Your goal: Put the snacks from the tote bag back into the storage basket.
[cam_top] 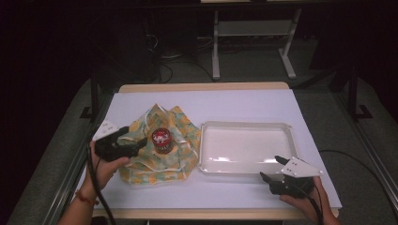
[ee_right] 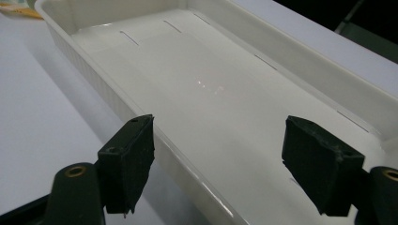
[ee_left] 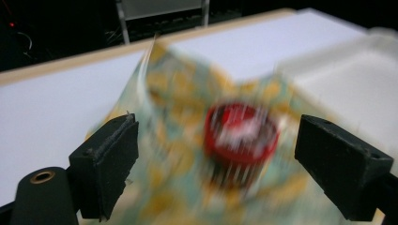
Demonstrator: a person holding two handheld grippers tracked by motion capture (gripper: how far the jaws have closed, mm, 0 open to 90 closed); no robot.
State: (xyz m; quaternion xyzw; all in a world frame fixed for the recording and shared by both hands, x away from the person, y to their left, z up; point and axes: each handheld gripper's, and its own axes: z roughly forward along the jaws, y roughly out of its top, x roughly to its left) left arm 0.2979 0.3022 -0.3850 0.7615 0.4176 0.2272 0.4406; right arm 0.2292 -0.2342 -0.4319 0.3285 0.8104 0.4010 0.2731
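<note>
A small jar (cam_top: 162,141) with a red lid stands upright in the middle of a crumpled patterned cloth (cam_top: 159,161) on the left half of the bench (cam_top: 141,101). In the left gripper view the jar (ee_left: 240,140) is blurred but sits between the two black jaws, nearer the right one, with cloth (ee_left: 173,154) all around its base.

The left hand-held gripper (cam_top: 136,143) lies low over the cloth's left side, pointing at the jar, its tips just beside it. Its jaws stand released, wide apart, and touch nothing that I can make out.

Just right of the cloth sits a white tray (cam_top: 206,154), its left rim touching the cloth's edge. The right hand-held gripper (cam_top: 272,168) rests at the tray's near right corner. It is released as well: in the right gripper view one jaw stands over the tray's near wall (ee_right: 94,84) and the other over its floor, gripping nothing.
</note>
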